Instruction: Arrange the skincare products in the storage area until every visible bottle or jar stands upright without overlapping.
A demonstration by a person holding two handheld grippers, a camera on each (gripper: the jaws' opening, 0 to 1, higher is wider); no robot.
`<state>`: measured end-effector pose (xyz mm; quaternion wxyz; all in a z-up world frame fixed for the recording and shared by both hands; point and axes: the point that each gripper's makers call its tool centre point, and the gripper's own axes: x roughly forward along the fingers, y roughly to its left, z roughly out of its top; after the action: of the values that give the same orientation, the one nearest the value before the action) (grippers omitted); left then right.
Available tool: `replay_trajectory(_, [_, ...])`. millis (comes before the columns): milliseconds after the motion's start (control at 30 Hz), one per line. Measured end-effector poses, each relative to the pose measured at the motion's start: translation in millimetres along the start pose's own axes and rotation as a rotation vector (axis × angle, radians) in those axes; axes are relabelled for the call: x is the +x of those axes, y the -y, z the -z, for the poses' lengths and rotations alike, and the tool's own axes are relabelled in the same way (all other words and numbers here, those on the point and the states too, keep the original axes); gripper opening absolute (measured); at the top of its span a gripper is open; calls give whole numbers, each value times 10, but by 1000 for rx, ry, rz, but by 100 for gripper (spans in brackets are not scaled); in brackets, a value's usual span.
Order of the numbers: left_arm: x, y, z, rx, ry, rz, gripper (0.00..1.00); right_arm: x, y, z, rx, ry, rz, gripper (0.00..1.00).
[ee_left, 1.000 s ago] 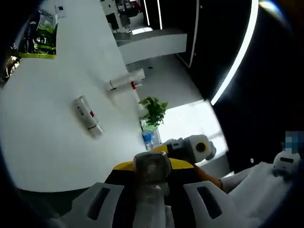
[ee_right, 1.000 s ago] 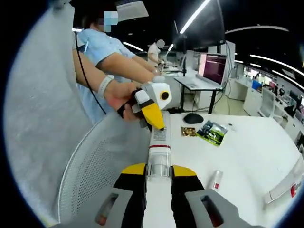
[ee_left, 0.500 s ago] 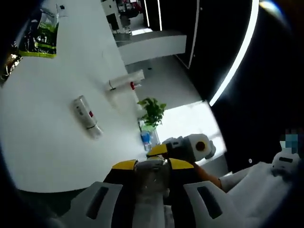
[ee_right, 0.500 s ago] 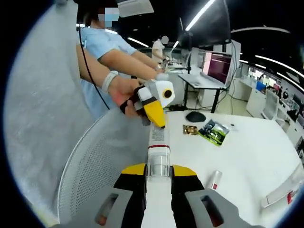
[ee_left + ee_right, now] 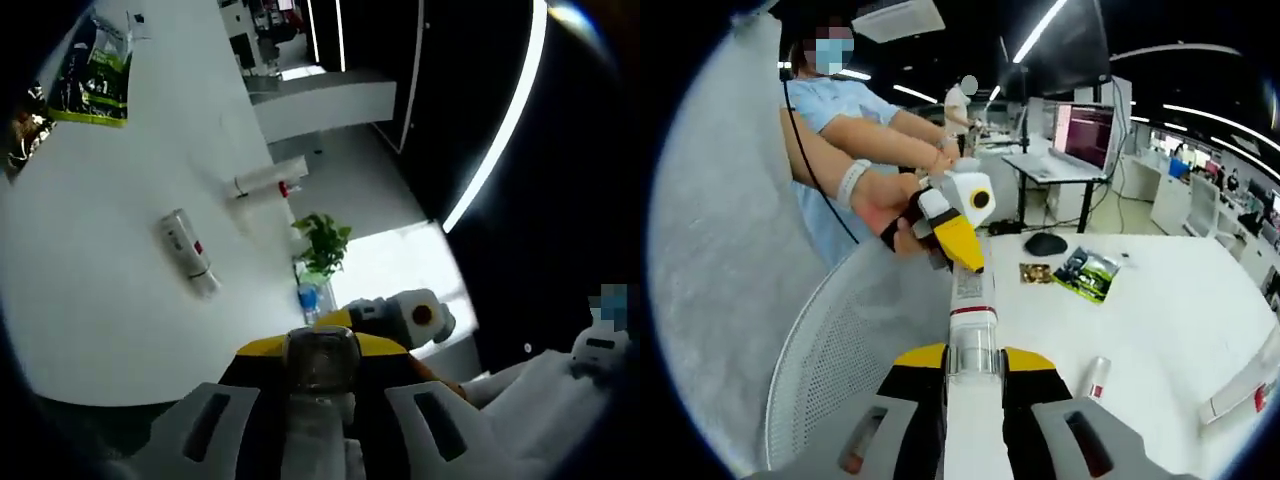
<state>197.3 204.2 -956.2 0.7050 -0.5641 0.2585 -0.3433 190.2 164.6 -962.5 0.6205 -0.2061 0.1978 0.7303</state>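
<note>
A long white bottle with a clear section (image 5: 973,325) is held in the air between both grippers. My right gripper (image 5: 973,358) is shut on its near end, and my left gripper (image 5: 958,225) grips the far end beside a person's hand. In the left gripper view my left gripper (image 5: 320,350) is shut on the bottle's clear end (image 5: 320,372), with my right gripper (image 5: 395,315) just beyond it. A small silver bottle with a red mark (image 5: 188,252) (image 5: 1097,377) lies on its side on the white table (image 5: 90,300). A white tube with a red cap (image 5: 268,178) (image 5: 1240,395) also lies flat.
A green packet (image 5: 1087,273) and a gold packet (image 5: 1036,272) lie on the table near a black mouse (image 5: 1046,243). A white mesh chair back (image 5: 850,370) stands below the held bottle. A potted plant (image 5: 322,240) stands past the table's edge.
Both views have shifted slightly with the hands. The bottle stays held at both ends, and the things on the table have not moved.
</note>
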Motion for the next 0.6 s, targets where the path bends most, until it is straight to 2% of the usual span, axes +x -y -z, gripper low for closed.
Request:
replay_trajectory(100, [-3,1,-42,-1,17,9,18,33,54,-14,30,20,40,24])
replay_trajectory(200, [-31,-10,-96,-11,45,4,18,43,132,-10,67,27,83,29])
replay_trajectory(267, [-55,-23,-164,-31,81,6,18,49,187,-36,155,68,109,31])
replay_trajectory(333, [-85,-30,-230,-48,118,11,18,45,217,-43,203,93,121,33])
replay_trajectory(433, [-157,-40,-379,-81,197,21,18,48,275,-38,385,163,140,39])
replay_trajectory(467, [-179,-46,-405,-90,211,23,18,47,300,-37,483,202,146,42])
replay_trajectory(533, [-217,-72,-460,-96,243,15,18,35,345,-60,567,268,153,42])
replay_trajectory(567, [-243,-83,-490,-105,260,15,18,40,364,-46,664,299,155,42])
replay_trajectory(600, [-263,-86,-526,-117,282,16,18,50,362,-58,710,327,146,42])
